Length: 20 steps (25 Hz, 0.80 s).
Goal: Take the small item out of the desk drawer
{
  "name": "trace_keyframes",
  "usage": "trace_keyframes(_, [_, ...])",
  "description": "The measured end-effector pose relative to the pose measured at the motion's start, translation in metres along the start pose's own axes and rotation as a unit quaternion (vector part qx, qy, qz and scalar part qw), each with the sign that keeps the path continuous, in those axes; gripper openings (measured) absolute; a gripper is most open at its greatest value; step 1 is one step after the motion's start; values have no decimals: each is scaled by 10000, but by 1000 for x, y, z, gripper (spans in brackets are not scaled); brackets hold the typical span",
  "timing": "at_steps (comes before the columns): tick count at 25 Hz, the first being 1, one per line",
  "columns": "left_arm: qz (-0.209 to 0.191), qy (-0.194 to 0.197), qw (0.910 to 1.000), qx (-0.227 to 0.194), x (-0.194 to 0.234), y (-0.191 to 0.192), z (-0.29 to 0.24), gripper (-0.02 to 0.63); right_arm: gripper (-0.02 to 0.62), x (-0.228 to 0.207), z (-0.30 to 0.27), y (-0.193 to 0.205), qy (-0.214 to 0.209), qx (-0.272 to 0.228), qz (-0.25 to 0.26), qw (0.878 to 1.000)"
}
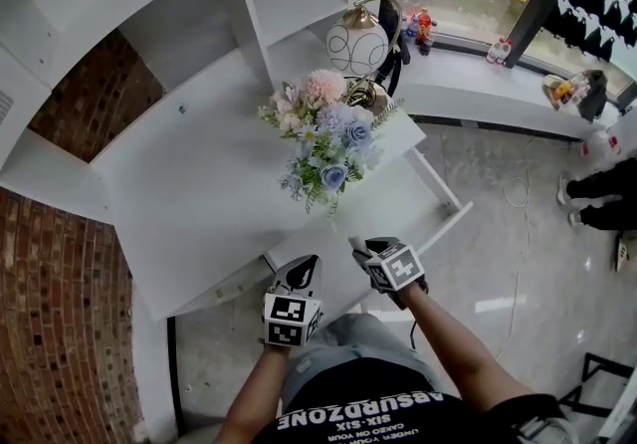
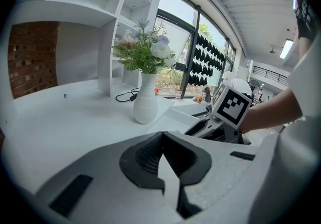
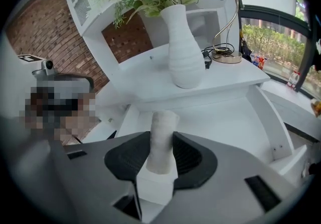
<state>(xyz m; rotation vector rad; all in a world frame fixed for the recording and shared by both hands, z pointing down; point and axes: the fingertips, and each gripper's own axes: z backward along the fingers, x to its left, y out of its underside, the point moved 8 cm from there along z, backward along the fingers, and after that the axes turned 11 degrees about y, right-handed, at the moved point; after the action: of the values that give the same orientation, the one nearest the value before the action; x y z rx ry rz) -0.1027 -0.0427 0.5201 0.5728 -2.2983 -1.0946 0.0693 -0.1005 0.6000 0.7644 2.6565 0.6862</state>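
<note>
Right gripper [image 3: 161, 143] part-open, fingers clamping a white roll [image 3: 163, 122] — left gripper [image 2: 161, 140] fingers together.

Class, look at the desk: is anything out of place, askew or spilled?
Only the drawer stands out, pulled open below the desktop. The vase is upright, nothing spilled; the right gripper holds a small white roll.

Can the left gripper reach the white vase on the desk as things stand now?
Probably yes: the desk between the left gripper and the white vase lies bare. Its jaws are together and would need to open first.
</note>
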Motion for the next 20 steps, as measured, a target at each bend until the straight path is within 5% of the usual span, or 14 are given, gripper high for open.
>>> trace_keyframes(20, [179,33,9996,-229,-7,-2,10,3,137,35,65,-4,-108,-1039,-282,9941])
